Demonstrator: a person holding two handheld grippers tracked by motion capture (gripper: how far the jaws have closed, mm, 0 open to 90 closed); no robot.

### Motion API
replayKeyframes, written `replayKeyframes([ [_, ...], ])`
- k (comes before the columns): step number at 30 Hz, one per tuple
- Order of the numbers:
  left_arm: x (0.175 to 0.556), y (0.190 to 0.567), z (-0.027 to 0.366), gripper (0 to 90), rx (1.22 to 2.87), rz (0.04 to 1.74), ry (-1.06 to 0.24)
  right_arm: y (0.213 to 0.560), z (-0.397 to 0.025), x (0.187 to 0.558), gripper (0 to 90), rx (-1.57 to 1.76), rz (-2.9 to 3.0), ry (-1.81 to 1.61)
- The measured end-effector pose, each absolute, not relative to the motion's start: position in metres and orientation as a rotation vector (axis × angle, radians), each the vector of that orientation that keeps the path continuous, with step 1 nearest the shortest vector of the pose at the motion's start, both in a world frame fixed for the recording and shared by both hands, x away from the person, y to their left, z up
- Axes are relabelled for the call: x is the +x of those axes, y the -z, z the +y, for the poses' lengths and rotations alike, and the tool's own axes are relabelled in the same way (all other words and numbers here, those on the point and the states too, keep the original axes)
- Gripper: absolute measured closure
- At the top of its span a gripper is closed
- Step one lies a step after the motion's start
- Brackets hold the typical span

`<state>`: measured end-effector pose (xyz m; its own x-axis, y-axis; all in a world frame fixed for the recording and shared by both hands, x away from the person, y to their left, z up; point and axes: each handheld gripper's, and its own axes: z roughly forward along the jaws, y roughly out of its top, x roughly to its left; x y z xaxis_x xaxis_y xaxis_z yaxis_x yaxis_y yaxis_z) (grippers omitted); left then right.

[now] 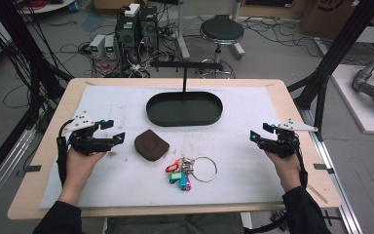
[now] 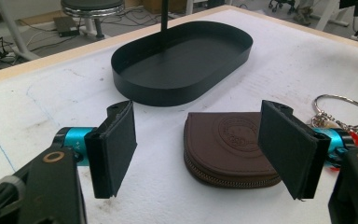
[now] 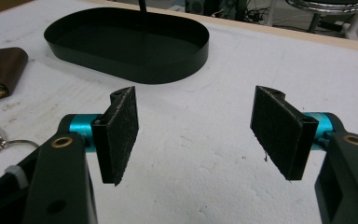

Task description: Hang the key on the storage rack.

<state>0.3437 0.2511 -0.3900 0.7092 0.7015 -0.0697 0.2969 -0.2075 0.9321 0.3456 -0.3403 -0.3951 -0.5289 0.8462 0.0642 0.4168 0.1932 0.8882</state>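
While both grippers hover over the white mat (image 1: 253,170), their jaws stand spread with nothing between them. Left gripper (image 2: 200,149): brown zip pouch (image 2: 228,144) lies flat just ahead of the jaws, nearer the right-hand one, untouched. Key ring with coloured tags (image 1: 187,170) sits beyond that jaw. Black oval tray (image 2: 182,91) farther ahead. Right gripper (image 3: 196,133): bare mat between the jaws; pouch and keys well off past its left-hand jaw.

Black oval tray (image 1: 158,117) sits near desk (image 1: 46,161) far edge, centre, w/ upright post (image 1: 184,80) & crossbar on top. White mat (image 1: 253,161) covers most of desk. Behind, on floor: round stool (image 1: 221,30), PC towers (image 1: 136,27), loose cables (image 1: 73,48).
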Motion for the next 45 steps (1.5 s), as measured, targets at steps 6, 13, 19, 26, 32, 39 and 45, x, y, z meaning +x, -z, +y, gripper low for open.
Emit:
replayKeyframes([
  [6,0.348,0.389,0.248,28.3,1.799,0.787,-0.458,0.396,-0.34,0.34,33.0,1.176,2.034,-1.315],
  [13,0.351,0.391,0.246,28.3,1.803,0.794,-0.473,0.4,-0.335,0.337,33.2,1.168,2.059,-1.327],
  [19,0.35,0.391,0.247,28.3,1.802,0.803,-0.487,0.402,-0.314,0.333,35.8,1.129,2.117,-1.358],
  [26,0.349,0.393,0.25,28.3,1.805,0.811,-0.487,0.405,-0.295,0.331,41.9,1.065,2.205,-1.375],
  [32,0.35,0.394,0.25,28.3,1.811,0.814,-0.493,0.41,-0.28,0.329,48.8,1.011,2.31,-1.372],
  [39,0.349,0.394,0.248,28.3,1.818,0.809,-0.49,0.421,-0.257,0.327,58.4,0.962,2.418,-1.309],
  [45,0.349,0.395,0.248,28.3,1.824,0.812,-0.494,0.431,-0.243,0.325,63.0,0.966,2.493,-1.208],
])
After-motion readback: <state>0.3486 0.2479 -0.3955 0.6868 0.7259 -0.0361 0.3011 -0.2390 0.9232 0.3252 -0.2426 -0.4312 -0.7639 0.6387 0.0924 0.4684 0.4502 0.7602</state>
